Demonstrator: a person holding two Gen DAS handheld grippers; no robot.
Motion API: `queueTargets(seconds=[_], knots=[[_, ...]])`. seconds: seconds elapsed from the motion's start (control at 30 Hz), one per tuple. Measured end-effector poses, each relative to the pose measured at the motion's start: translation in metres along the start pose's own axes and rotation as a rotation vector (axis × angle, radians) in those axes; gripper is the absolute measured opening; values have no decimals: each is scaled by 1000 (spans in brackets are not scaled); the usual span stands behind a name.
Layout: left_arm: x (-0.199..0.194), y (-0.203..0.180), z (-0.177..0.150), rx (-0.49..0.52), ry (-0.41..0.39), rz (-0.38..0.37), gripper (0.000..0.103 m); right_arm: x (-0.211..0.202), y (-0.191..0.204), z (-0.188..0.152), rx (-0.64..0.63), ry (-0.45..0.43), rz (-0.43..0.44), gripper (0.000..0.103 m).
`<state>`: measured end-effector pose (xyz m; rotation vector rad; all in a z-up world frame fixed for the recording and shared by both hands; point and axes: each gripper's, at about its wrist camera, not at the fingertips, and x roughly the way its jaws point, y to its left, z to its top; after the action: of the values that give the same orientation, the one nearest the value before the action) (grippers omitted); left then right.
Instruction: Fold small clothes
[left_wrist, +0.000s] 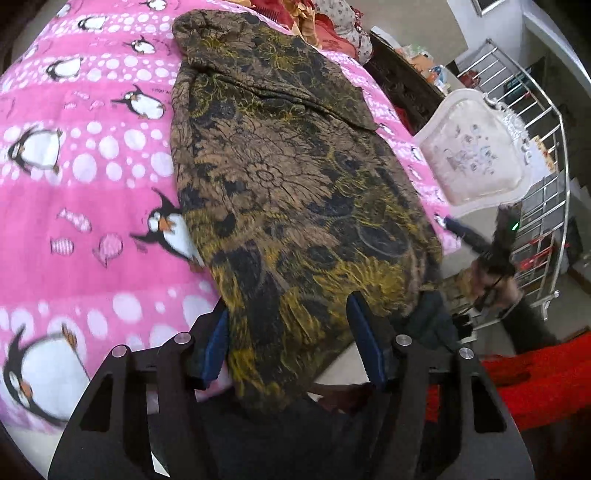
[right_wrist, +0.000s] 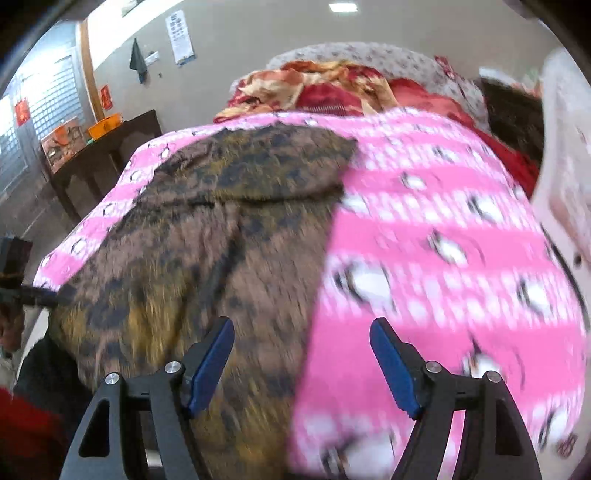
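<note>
A brown garment (left_wrist: 295, 177) with a dark and yellow flower print lies spread lengthwise on a bed covered by a pink penguin blanket (left_wrist: 85, 155). Its near end hangs a little over the bed's edge, and its far end reaches toward a heap of red and gold bedding (right_wrist: 325, 88) at the head of the bed.

In the left wrist view, the left gripper (left_wrist: 291, 332) stands with its blue-padded fingers (left_wrist: 364, 339) wide apart, one on each side of the garment's near end. The cloth passes between them, but the pads are not pressed on it.

The right gripper (right_wrist: 303, 358) is likewise spread open and holds nothing. In its view, blurred by motion, the garment's right edge runs up between the two fingers: the left pad is over the brown cloth, the right pad over the pink blanket. From the left wrist view the right gripper (left_wrist: 476, 243) appears as a dark blurred shape just off the garment's right near corner, beyond the bed's edge.

A white cushioned chair (left_wrist: 476, 158) stands beside the bed on the right, with a metal railing (left_wrist: 546, 155) behind it. A dark wooden cabinet (right_wrist: 96, 162) stands to the left of the bed.
</note>
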<state>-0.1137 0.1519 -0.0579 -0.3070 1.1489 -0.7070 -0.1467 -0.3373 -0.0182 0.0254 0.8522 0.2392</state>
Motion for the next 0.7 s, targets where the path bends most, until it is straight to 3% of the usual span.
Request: queueTargets(seconds=[0.13, 0.27, 0.4, 0.5, 0.6, 0.7], knots=[[-4, 4, -4, -8, -5, 16, 59, -6, -15, -39, 33, 57, 14, 67], [8, 0, 2, -27, -8, -3, 58, -2, -23, -59, 70, 69, 102, 63], [11, -11, 5, 34, 26, 38, 58, -4, -24, -57, 91, 29, 180, 58], [7, -2, 6, 16, 7, 61, 56, -12, -21, -50, 80, -8, 250, 53], [12, -10, 1, 46, 27, 21, 56, 2, -13, -51, 27, 59, 304, 54], [13, -19, -3, 98, 35, 30, 56, 18, -2, -57, -17, 122, 407, 54]])
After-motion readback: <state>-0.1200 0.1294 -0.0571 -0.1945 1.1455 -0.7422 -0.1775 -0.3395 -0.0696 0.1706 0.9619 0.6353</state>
